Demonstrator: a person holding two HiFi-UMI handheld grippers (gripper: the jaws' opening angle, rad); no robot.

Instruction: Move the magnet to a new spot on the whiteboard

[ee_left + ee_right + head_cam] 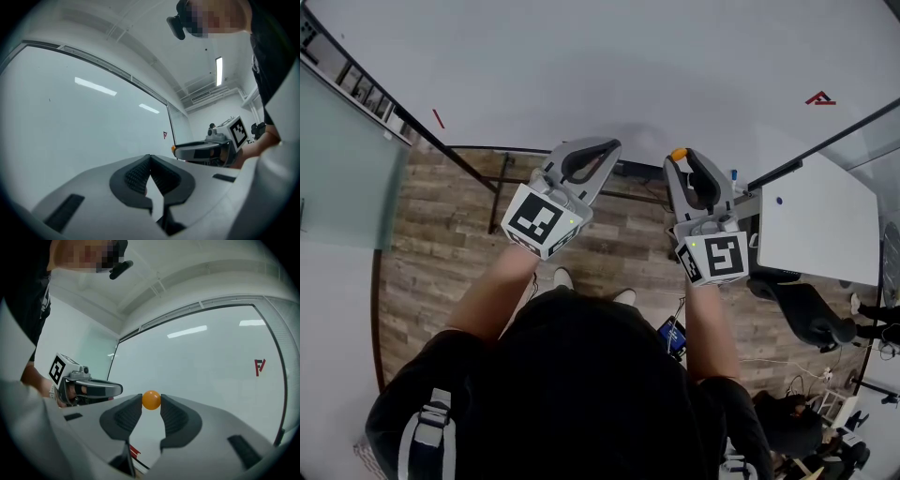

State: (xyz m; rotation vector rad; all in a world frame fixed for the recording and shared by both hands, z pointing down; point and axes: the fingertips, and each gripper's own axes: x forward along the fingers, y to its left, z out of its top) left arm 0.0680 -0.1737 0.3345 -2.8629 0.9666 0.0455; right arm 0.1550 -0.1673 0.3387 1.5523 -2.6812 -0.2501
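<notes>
The whiteboard (581,66) fills the far side of the head view. My right gripper (682,157) points at its lower part, shut on a small orange ball magnet (679,154) at the fingertips. In the right gripper view the magnet (151,400) is pinched between the two dark pads (129,412), with the whiteboard (206,362) behind it. Whether the magnet touches the board is unclear. My left gripper (612,144) is beside it on the left, level, jaws shut with nothing between them (150,157). The left gripper view shows the right gripper (199,151) side-on.
A red logo mark (820,98) is at the board's right and a short red stroke (438,118) at its left. A frosted glass panel (347,169) stands at the left. A white tabletop (816,220) and a dark office chair (806,309) are at the right, over wood flooring (441,253).
</notes>
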